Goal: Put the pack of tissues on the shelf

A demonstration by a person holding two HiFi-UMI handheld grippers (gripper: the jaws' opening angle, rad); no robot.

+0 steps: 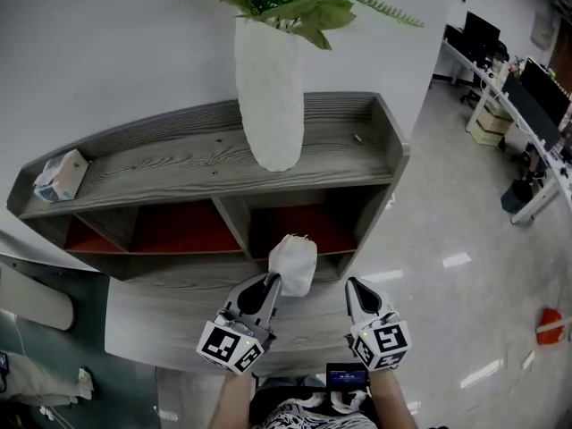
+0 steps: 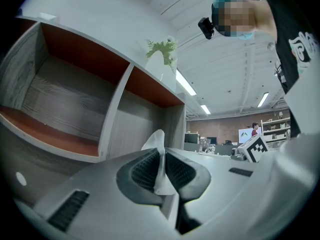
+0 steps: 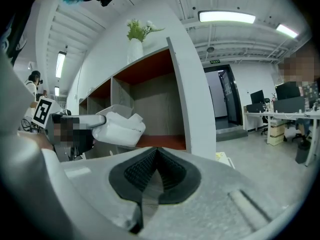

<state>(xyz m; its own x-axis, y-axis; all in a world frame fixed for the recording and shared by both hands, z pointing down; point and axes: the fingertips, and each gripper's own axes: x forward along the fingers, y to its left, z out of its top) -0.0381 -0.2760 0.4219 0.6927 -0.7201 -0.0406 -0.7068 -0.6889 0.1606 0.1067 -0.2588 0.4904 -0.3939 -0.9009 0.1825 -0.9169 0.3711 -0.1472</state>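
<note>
Nearest, the left gripper (image 1: 271, 281), jaws pinching the pack of tissues (image 1: 293, 264) by a thin edge of its wrapper. Beside it is the right gripper (image 1: 354, 286), jaws pressed together on nothing. The pack hangs before the right-hand compartment of the shelf (image 1: 179, 164), not yet set down. The carry is in hand; the next move likely calls for a forward reach, then release. Farthest, a vase (image 1: 268, 88) stands on the top board.

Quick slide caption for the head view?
Left gripper holds a tissue pack before the shelf; right gripper shut, empty.

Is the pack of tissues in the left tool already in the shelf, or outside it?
Outside. The left tool, shut on the pack of tissues, holds it in front of the shelf.
</note>
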